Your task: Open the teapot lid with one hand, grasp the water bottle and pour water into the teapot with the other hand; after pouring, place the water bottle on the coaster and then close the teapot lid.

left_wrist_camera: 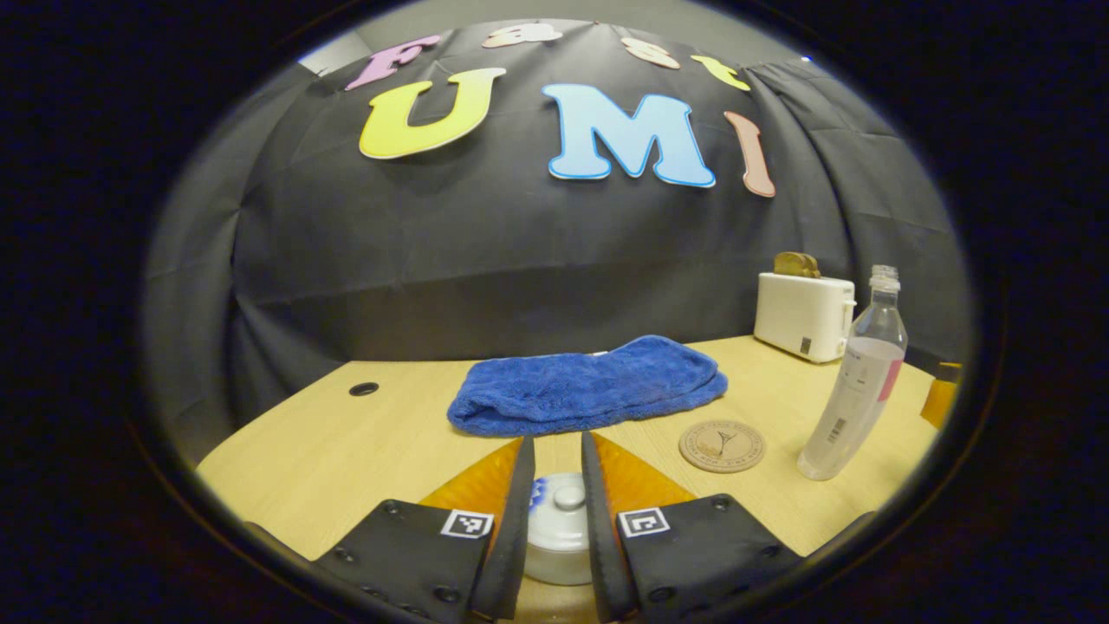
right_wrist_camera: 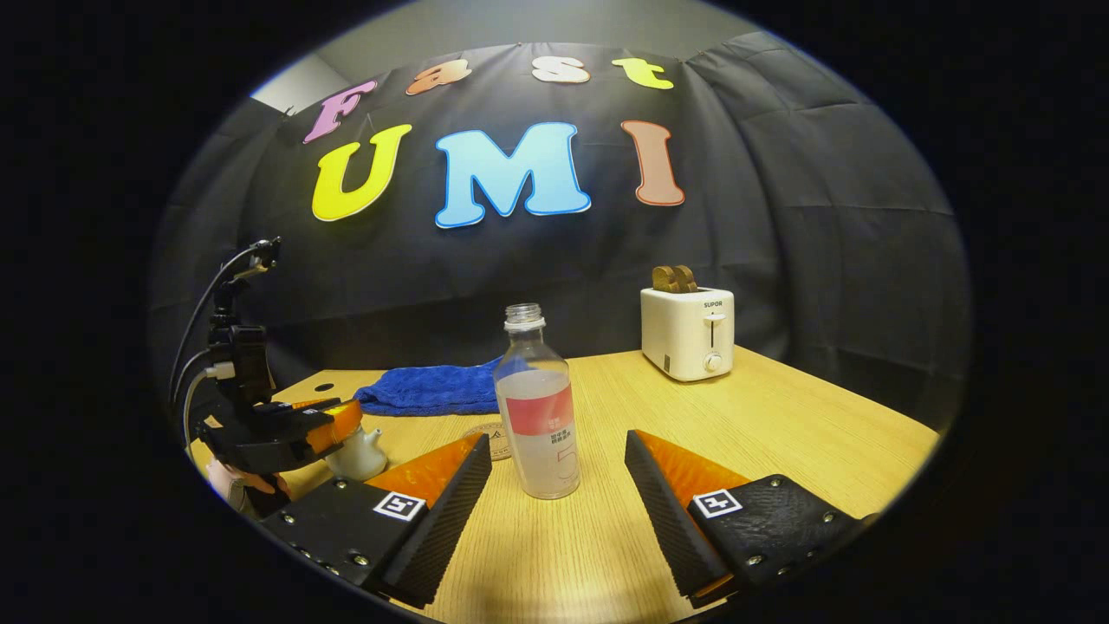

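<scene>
Black cloth is hanging in soft folds behind a pale wooden table (right_wrist_camera: 780, 433) with fine lines of grain running across it. We are looking along the left gripper (left_wrist_camera: 555, 464), and its two fingers are standing close together on either side of the round knob of the teapot lid (left_wrist_camera: 568, 497), with a thin gap showing on each side, so we cannot tell if they are pressing on it. That lid is smooth, white and shiny, and it is sitting on the teapot (left_wrist_camera: 559, 546), which is low at the near edge of the table. In the right gripper view we are seeing the teapot's little spout (right_wrist_camera: 374, 440) poking out from under the left gripper there. The right gripper (right_wrist_camera: 558, 455) is held wide open, holding nothing, and the water bottle (right_wrist_camera: 539, 407) is standing upright on the table between and just beyond its fingertips, not touching them. That bottle is clear plastic with no cap, a label wrapped around it, and water inside. A flat round coaster (left_wrist_camera: 722, 445) is lying on the table near the bottle; in the right gripper view the bottle is hiding most of it. A fluffy blue towel (left_wrist_camera: 589, 390) is lying folded farther back, beyond the teapot. A boxy white toaster (right_wrist_camera: 688, 332) with brown toast sticking out of its top is standing near the cloth wall. A small dark round hole (left_wrist_camera: 364, 389) is showing in the tabletop at the left.
</scene>
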{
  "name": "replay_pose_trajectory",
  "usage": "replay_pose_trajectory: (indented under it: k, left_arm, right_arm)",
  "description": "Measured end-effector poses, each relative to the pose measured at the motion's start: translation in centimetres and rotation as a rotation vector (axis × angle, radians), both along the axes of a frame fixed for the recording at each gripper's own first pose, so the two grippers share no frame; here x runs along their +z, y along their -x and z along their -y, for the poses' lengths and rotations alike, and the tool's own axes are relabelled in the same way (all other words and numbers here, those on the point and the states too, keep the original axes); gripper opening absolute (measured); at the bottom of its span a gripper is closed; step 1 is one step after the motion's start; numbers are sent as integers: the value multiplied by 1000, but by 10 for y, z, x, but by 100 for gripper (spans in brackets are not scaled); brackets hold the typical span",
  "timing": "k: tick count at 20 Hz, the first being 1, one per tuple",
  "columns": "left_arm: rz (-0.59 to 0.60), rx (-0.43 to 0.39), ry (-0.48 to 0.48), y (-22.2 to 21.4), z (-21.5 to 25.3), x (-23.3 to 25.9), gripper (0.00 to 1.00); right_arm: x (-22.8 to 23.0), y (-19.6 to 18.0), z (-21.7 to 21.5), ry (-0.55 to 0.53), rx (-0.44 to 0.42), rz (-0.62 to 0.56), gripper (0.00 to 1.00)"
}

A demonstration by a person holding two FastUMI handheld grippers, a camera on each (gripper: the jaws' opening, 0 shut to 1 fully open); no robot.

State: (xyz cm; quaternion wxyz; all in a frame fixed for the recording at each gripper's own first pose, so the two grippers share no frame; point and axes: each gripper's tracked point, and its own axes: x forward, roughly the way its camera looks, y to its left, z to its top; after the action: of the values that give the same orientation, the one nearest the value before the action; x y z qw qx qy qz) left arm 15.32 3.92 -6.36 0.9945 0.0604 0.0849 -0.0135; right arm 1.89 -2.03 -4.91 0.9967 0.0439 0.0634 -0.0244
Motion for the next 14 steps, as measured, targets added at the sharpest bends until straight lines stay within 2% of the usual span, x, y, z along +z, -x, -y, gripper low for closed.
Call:
replay_pose_trajectory:
  k: [5, 7, 12, 13, 14]
  left_arm:
    - [-10, -6, -58, 0, 6, -3, 37]
    - [-12, 8, -69, 0, 4, 1, 12]
    - [-13, 12, -42, 1, 3, 1, 12]
    - [-16, 13, -29, -2, 3, 2, 7]
    - [-18, 11, -24, 0, 3, 4, 7]
  right_arm:
    - [1, 0, 1, -9, -2, -1, 96]
    - [2, 1, 1, -6, -3, 3, 96]
    - [0, -1, 5, -5, -12, 1, 96]
    - [0, -2, 5, -4, -10, -2, 96]
    - [-1, -3, 5, -1, -8, -4, 96]
